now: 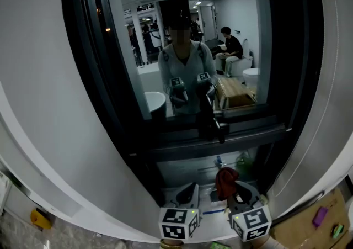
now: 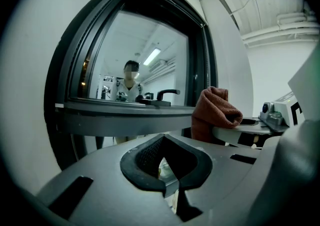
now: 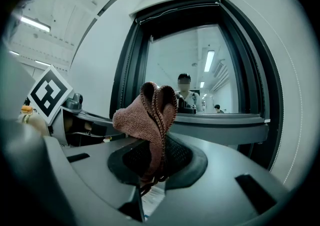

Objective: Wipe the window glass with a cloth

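The right tongs (image 3: 152, 170) are squeezed tight on a reddish-brown cloth (image 3: 149, 112). The cloth is pinched low down, and its folded top sticks up above the tongs in a little bunch. It is held in the air below the window glass (image 1: 187, 49) and is not touching it yet. The left tongs (image 2: 167, 175) are pressed together with nothing in them, just beside the right ones. The cloth looks soft, light and floppy, so I think it will squash flat when pushed on the glass. It is best held by its bunched folds, as now, with lots of cloth poking out to rub with. The glass looks hard and smooth, so the cloth should slide easily. Keep clear of the black window handle (image 1: 214, 123).
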